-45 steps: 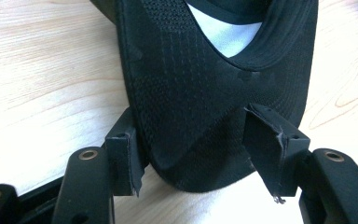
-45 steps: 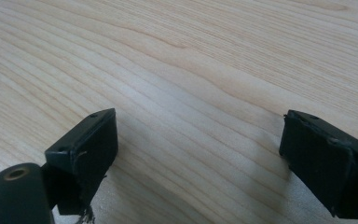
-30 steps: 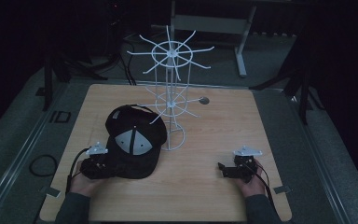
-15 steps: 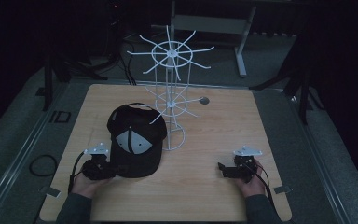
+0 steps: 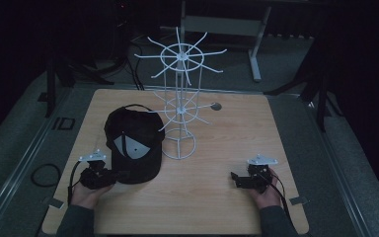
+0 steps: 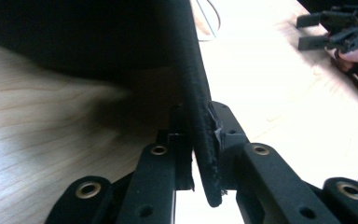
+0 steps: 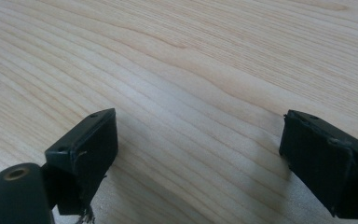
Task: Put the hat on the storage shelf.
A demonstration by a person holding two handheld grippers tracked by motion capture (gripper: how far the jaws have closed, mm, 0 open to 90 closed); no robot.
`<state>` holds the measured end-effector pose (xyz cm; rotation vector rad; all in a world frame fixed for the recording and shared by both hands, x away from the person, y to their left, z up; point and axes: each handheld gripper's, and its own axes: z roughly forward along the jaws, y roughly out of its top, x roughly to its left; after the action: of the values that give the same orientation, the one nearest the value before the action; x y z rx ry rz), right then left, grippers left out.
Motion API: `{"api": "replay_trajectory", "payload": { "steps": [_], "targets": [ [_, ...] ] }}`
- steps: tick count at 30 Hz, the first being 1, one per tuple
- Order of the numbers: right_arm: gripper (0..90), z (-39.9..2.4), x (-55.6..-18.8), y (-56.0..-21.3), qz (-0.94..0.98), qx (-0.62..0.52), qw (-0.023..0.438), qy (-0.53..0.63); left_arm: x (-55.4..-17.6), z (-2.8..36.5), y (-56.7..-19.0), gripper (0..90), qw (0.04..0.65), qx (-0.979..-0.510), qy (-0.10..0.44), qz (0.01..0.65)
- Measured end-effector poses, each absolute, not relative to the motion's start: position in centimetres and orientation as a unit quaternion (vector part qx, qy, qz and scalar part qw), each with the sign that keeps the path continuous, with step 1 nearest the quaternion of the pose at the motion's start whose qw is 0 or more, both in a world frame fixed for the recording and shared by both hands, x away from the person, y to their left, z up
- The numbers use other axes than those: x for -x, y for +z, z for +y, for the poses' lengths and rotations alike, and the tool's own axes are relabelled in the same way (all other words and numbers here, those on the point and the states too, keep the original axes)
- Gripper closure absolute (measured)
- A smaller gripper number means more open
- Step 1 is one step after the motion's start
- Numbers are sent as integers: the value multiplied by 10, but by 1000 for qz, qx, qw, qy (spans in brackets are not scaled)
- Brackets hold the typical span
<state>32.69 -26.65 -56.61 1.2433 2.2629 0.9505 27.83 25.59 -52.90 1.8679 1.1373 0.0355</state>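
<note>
Black cap (image 5: 133, 145) pinched by left gripper (image 5: 109, 176) | wire rack (image 5: 181, 113) beside | right gripper (image 5: 238, 179) spread

Two hand-held black grippers, the left gripper (image 5: 109, 176) and right gripper (image 5: 236, 178), each topped by a grey three-cornered plate and trailing a black cable, have flat black jaws with brass-coloured rivets; the person's forearms wear dark grey-green sleeves (image 5: 75, 223).
</note>
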Motion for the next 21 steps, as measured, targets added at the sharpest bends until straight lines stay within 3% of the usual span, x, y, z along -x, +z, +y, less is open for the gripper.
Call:
{"api": "replay_trajectory", "payload": {
  "steps": [6,21],
  "targets": [
    [113,-267,-327,-566,807,-443,194,339,-277,259,-526,861,463,-750,29,471],
    [113,-267,-327,-566,807,-443,194,339,-275,261,-515,866,444,-748,76,488]
  ]
}}
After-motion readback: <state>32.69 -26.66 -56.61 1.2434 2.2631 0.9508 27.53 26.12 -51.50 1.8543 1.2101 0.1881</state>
